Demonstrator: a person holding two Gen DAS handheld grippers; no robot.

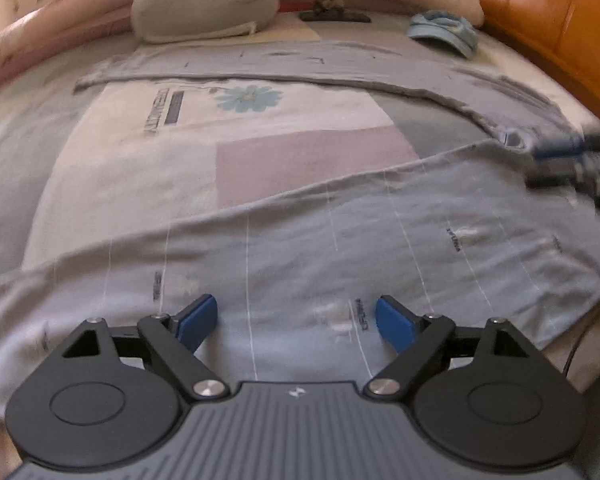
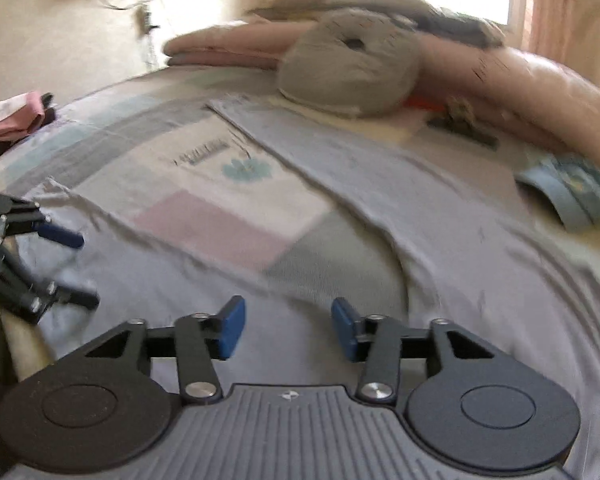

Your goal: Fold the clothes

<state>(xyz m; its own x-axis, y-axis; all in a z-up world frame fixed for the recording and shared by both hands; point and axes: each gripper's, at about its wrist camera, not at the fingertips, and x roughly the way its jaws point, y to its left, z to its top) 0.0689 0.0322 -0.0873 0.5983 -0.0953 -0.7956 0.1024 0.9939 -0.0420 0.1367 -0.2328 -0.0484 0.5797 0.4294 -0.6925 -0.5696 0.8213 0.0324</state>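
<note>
Left tool (image 1: 296, 322) hangs with its blue pads spread wide, nothing between them, and the grey trousers (image 1: 340, 240) lie flat on the bed (image 1: 292, 168) right beneath and ahead. Across to the right tool (image 2: 288, 330): half-spread, empty, trouser cloth under it, a blue cap (image 2: 572, 192) beyond to its right.
</note>
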